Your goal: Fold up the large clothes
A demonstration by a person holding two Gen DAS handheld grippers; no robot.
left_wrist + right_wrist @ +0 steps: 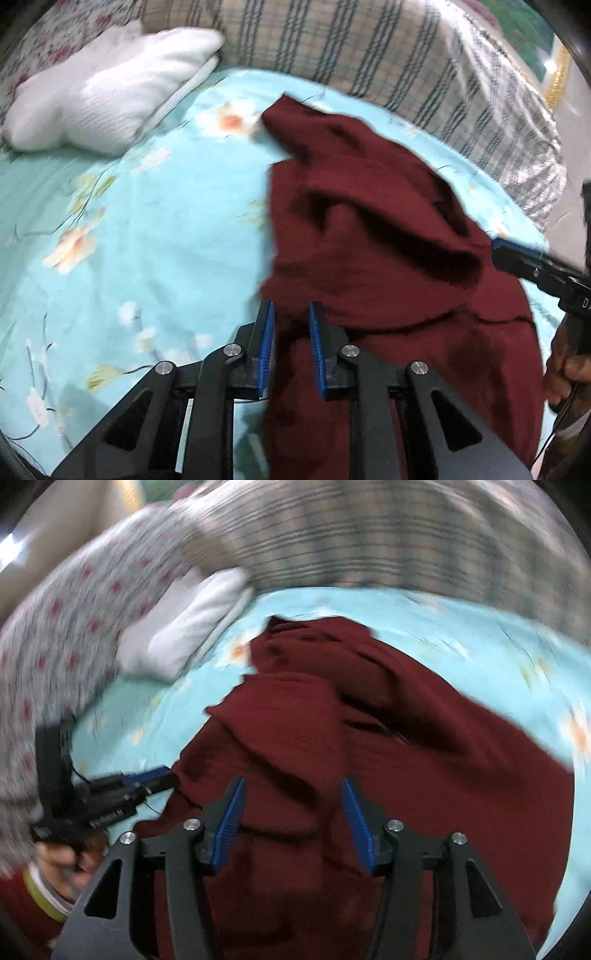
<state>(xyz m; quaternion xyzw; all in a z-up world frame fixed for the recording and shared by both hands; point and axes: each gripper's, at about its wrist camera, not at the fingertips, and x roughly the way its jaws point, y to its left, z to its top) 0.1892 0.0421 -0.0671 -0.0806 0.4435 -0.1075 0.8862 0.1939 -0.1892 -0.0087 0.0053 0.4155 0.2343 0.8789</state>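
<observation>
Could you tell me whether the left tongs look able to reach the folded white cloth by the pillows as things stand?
Probably yes: the left tongs stand open at the maroon garment's edge, and only bare floral bedsheet lies between them and the white cloth.

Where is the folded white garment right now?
In the left wrist view, the white garment lies upper left on the blue floral sheet, left of the maroon garment.
</observation>
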